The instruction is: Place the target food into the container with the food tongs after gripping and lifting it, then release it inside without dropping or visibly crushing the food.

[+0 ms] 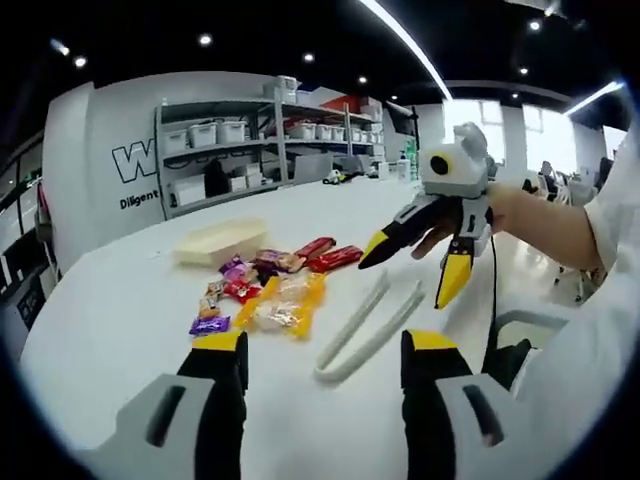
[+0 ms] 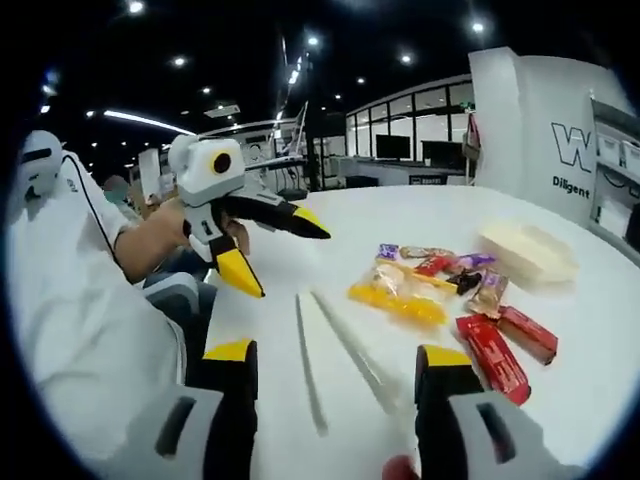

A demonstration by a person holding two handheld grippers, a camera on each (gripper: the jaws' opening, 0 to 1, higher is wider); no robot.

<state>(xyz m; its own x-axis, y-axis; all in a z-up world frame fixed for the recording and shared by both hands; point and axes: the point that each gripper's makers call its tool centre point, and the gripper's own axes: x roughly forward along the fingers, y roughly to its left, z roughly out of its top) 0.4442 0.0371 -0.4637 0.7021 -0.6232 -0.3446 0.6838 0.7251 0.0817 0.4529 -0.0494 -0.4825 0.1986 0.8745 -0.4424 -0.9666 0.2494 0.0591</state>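
Both tools gape empty — white tongs lie beside wrapped snacks.

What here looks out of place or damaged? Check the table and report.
Nothing stands out. The food tongs lie flat and intact on the table, the wrapped snacks sit in a loose pile with nothing spilled, and the container rests upright beyond them. Both grippers are open, holding nothing.
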